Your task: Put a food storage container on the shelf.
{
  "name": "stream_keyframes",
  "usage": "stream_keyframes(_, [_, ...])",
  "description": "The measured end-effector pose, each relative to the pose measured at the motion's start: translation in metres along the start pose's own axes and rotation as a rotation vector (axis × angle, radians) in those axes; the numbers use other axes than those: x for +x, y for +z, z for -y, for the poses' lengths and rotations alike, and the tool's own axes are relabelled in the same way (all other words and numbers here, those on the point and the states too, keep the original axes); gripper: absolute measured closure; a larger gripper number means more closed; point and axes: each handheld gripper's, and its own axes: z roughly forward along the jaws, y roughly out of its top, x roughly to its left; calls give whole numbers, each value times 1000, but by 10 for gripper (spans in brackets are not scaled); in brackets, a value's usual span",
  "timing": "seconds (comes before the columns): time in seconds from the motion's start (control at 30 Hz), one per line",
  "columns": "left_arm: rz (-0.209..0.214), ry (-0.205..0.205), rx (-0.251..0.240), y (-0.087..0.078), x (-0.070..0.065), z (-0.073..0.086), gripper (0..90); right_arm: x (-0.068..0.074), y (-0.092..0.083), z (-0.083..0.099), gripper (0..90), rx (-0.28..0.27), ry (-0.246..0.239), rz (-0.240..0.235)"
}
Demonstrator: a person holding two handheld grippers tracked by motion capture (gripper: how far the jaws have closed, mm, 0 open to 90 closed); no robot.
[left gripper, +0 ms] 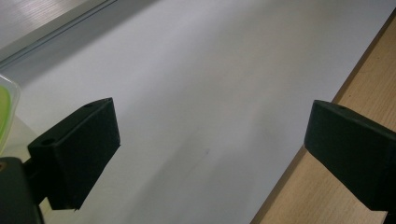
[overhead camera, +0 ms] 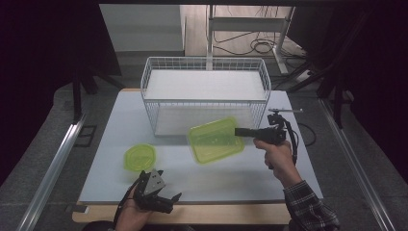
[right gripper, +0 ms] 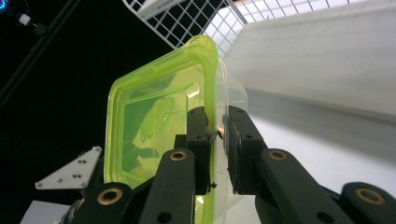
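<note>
A rectangular clear container with a green lid [overhead camera: 214, 140] hangs above the table in front of the wire basket [overhead camera: 206, 94]. My right gripper [overhead camera: 239, 132] is shut on its right edge, the jaws pinching the rim of the lidded container [right gripper: 154, 121] between them. A second, round green-lidded container [overhead camera: 140, 157] rests on the white table [overhead camera: 211, 178] at the front left. My left gripper [overhead camera: 168, 191] sits near the table's front edge just below the round container, jaws wide open with nothing between them [left gripper: 210, 149].
The white wire basket stands at the back middle of the table, holding a white board. A wooden strip [left gripper: 308, 186] runs along the table's front edge. Metal rails [overhead camera: 53, 168] flank the table on the floor.
</note>
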Motion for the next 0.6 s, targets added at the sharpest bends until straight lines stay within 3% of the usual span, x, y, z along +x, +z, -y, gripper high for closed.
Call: stream_keyframes(0.6, [-1,13,0,0,0,0,29,23,-6,-37,803,-43,-21,-8])
